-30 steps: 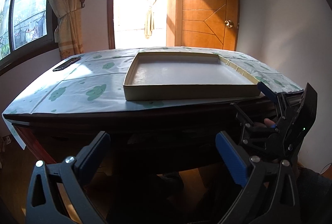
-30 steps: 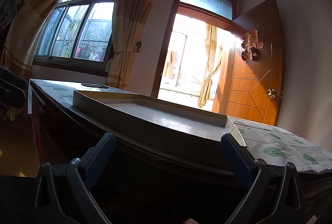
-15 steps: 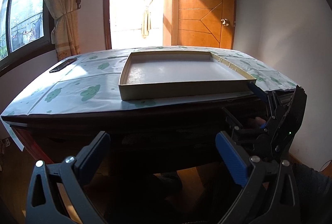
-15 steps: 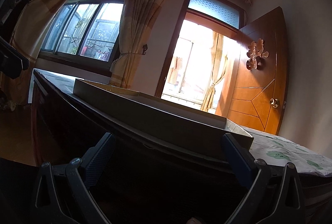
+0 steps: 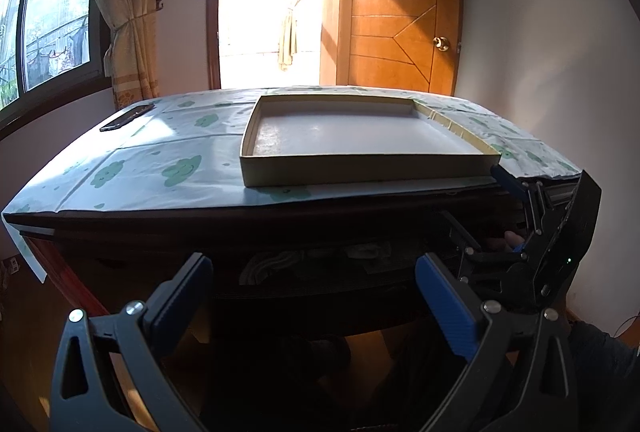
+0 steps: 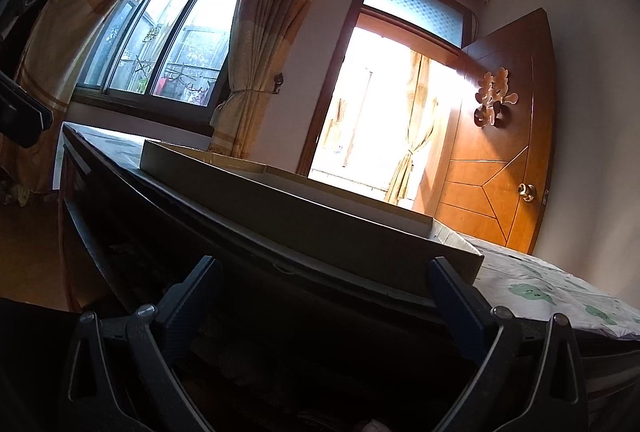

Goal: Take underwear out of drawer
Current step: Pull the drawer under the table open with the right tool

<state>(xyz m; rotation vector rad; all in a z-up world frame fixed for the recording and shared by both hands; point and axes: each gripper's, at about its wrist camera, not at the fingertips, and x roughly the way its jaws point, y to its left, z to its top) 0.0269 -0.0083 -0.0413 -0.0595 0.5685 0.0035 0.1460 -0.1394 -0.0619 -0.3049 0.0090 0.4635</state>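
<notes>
A dark wooden desk has its drawer (image 5: 312,288) pulled out under the front edge. Pale folded underwear (image 5: 316,260) lies inside it, dim in shadow. My left gripper (image 5: 310,296) is open, in front of the drawer and a little below it. My right gripper (image 5: 508,224) is at the drawer's right end in the left wrist view; in its own view the gripper (image 6: 320,300) is open, low against the dark desk front, below the tabletop. The drawer's contents are too dark to tell in the right wrist view.
An empty shallow cardboard box lid (image 5: 360,139) sits on the cloud-print tablecloth (image 5: 160,167). A dark phone-like object (image 5: 126,117) lies at the far left of the table. A wooden door (image 5: 400,31) and a bright doorway stand behind. A curtained window is at left.
The drawer has come out from under the tabletop and the underwear now shows. The right gripper has dropped lower against the desk front. The left gripper has pulled back slightly.
</notes>
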